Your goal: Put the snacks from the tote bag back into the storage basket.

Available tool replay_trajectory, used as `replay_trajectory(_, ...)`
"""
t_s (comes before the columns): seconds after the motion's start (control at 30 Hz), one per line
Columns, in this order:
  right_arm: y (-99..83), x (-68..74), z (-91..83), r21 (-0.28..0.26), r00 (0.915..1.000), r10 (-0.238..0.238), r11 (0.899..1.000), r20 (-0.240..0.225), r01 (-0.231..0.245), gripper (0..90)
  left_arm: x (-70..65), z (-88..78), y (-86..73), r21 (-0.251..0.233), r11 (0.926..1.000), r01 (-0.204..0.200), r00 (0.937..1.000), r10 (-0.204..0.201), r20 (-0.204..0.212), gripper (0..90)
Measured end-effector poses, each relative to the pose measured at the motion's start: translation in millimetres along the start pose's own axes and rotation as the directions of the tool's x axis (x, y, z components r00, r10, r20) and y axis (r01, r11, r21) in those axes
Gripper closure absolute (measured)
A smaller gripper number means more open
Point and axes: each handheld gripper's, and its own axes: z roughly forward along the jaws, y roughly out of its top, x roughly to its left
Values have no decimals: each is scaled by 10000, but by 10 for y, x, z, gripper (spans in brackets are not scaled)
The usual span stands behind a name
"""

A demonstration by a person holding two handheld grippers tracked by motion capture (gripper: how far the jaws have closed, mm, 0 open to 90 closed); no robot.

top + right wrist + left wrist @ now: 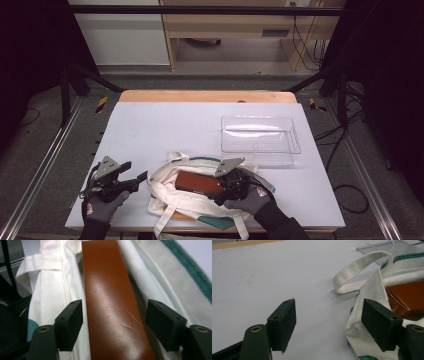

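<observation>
Between the wide-open fingers of the right gripper [113,326], untouched, the brown box [112,310] lies inside the white tote bag [192,207], so closing askew could pinch cloth, while the left gripper [332,326], open and empty, leaves the rim unheld.

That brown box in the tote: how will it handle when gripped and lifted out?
The brown box is probably stiff: its edges run straight and its face stays flat. The glossy face, with glare and fine scratches, suggests it may slip between the pads. The tote bag lies limp and creased around it, so the cloth will likely drag or lift with it.
</observation>
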Motion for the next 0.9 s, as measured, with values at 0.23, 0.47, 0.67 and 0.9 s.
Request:
replay_trajectory(0.23, -1, -14, 93, 437, 9999, -104, 9990, -120, 109, 385, -5, 11, 0, 54, 10000, -15, 10000, 15, 5, 273)
replay_trajectory(0.47, 0, -2, 124, 601, 9998, -174, 9980, -42, 176, 399, -1, 19, 1, 99, 10000, 6, 10000, -6, -2, 273)
replay_trajectory(0.67, 24, 8, 80, 618, 9993, -369, 9974, -115, 375, 421, 8, 17, -3, 93, 10000, 12, 10000, -13, 28, 273)
replay_trajectory(0.9, 114, 36, -199, -178, 9981, -622, 9979, 21, 623, 427, 15, 16, -4, 106, 9999, 28, 10000, -28, 5, 273)
